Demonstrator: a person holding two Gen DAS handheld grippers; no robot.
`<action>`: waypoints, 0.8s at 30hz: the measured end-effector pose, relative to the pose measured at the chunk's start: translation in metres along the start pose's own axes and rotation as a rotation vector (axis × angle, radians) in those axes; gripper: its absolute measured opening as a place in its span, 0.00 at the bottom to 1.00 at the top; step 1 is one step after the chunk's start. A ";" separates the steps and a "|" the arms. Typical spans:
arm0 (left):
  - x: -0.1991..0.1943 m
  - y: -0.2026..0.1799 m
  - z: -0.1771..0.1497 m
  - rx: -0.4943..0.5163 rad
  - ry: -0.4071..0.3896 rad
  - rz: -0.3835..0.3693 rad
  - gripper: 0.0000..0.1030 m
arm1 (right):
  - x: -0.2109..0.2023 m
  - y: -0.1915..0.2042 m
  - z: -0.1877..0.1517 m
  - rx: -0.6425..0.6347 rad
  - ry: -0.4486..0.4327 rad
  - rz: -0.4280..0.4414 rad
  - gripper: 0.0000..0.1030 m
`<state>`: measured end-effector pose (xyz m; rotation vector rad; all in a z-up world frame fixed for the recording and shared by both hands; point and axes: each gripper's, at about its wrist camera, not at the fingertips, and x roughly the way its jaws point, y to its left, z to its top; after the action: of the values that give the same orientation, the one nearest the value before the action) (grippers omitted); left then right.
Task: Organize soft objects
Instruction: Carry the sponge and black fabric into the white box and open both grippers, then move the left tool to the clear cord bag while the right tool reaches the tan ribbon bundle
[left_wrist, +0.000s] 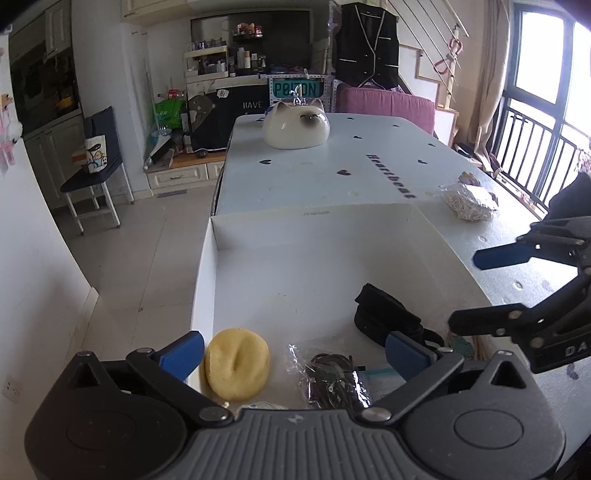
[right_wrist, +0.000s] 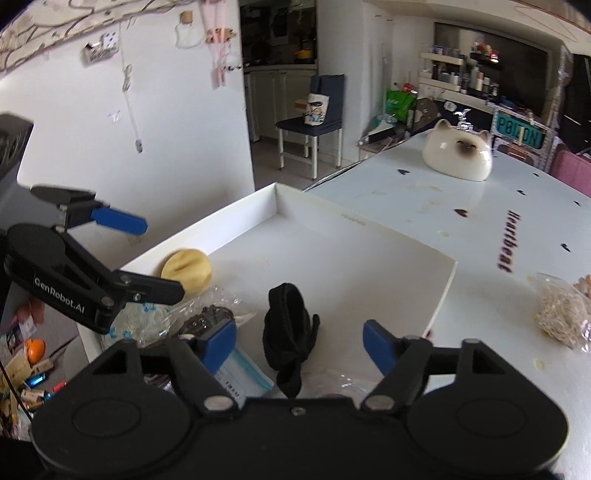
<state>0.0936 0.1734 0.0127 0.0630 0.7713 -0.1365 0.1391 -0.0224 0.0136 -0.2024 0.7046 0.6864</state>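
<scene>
A black cloth bundle (right_wrist: 288, 332) lies in the shallow white tray (right_wrist: 443, 291), between the blue fingers of my right gripper (right_wrist: 299, 345). That gripper is open, with a gap on either side of the cloth. A yellow sponge (left_wrist: 236, 363) and a clear bag of dark cords (left_wrist: 332, 380) lie at the tray's near left end. My left gripper (left_wrist: 295, 352) hangs open over them and holds nothing. In the left wrist view, the black cloth (left_wrist: 388, 317) sits beside the right gripper (left_wrist: 465, 291). In the right wrist view, the left gripper (right_wrist: 162, 258) hovers by the sponge (right_wrist: 186, 273).
A cat-shaped ceramic piece (left_wrist: 295, 125) stands at the far end of the white table (left_wrist: 332, 173). A clear bag of beige bits (left_wrist: 469, 203) lies right of the tray. The tray's far half (left_wrist: 314, 258) is bare. A chair (left_wrist: 96, 162) stands on the floor to the left.
</scene>
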 end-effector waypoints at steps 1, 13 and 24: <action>-0.001 0.001 0.000 -0.006 0.000 -0.002 1.00 | -0.003 -0.001 0.000 0.008 -0.005 -0.006 0.80; -0.017 -0.005 0.001 -0.025 -0.025 0.017 1.00 | -0.035 -0.020 -0.008 0.091 -0.075 -0.081 1.00; -0.030 -0.028 0.021 -0.038 -0.074 0.021 1.00 | -0.065 -0.053 -0.016 0.177 -0.149 -0.126 1.00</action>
<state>0.0831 0.1461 0.0488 0.0294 0.6989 -0.1034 0.1286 -0.1027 0.0412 -0.0321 0.6009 0.5104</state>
